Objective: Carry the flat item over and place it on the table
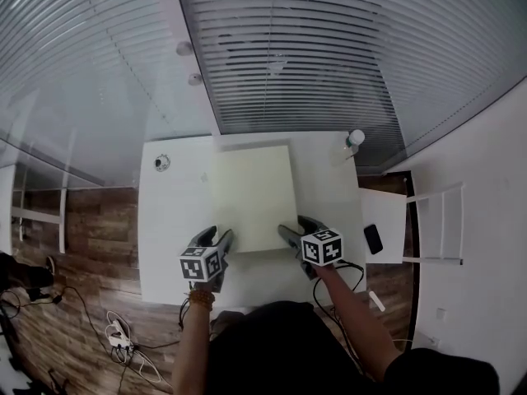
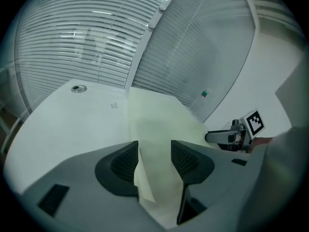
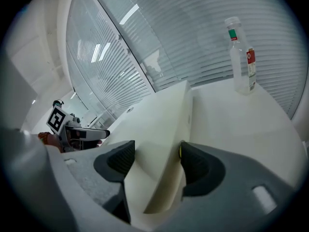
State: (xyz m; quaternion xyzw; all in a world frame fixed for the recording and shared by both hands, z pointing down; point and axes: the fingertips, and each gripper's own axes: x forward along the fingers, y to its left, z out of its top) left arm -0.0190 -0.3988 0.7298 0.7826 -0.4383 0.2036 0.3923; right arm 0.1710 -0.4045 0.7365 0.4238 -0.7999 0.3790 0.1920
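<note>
At the table's (image 1: 169,245) near edge, the left gripper (image 1: 221,235) and the right gripper (image 1: 293,225) each grip a near corner of the flat item (image 1: 251,196), a pale cream panel. Each gripper view shows the panel filling the gap between the ribbed pads, so both claws are closed on it and neither is spread wide. Taking it by two corners of one edge probably keeps the broad sheet level and stops it swinging or sagging, which a single grip could not do. At the left claw the corner looks slightly curled, which suggests the material gives a little. The panel lies over the middle of the table and reaches toward the far edge, square with the table's sides. It appears to rest on the top, though I cannot tell whether its near edge is fully down. I judge that only the release remains. A phone (image 1: 373,239) lies just off the table's right side. A round fitting (image 1: 161,163) sits near the table's far left corner and a bottle (image 1: 354,141) stands at the far right, both clear of the panel.
</note>
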